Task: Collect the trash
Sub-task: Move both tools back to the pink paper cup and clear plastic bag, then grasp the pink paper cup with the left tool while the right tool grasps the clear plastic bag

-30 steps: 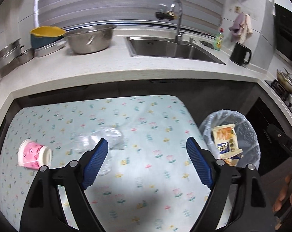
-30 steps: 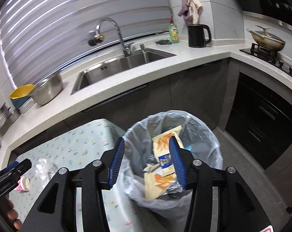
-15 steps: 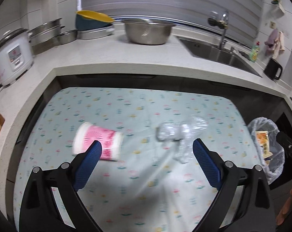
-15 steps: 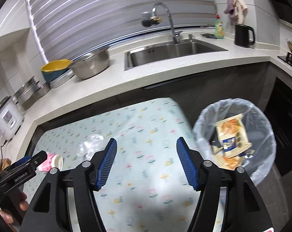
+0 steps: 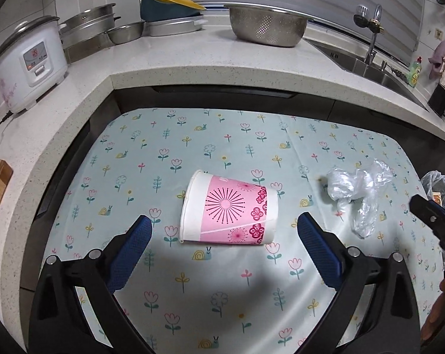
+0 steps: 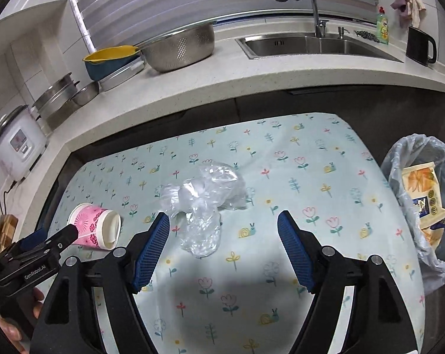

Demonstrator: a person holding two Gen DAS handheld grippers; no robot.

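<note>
A pink and white paper cup (image 5: 228, 209) lies on its side on the flowered tablecloth (image 5: 193, 295). My left gripper (image 5: 222, 230) is open, its jaws on either side of the cup and just short of it. A crumpled clear plastic bag (image 6: 201, 200) lies mid-table; it also shows in the left wrist view (image 5: 358, 191). My right gripper (image 6: 222, 227) is open, just short of the bag, empty. The cup (image 6: 94, 225) shows at the left of the right wrist view. A lined trash bin (image 6: 423, 194) with snack wrappers stands off the table's right edge.
A stone counter (image 5: 163, 59) wraps the far and left sides of the table. It carries a rice cooker (image 5: 27, 62), steel pans, a colander (image 5: 266, 26) and a sink (image 6: 316, 44). A black kettle (image 6: 420, 45) stands at the far right.
Both grippers swung left, away from the bin and over the table. The left one now frames the cup; the right one now faces the plastic bag and has opened wider.
</note>
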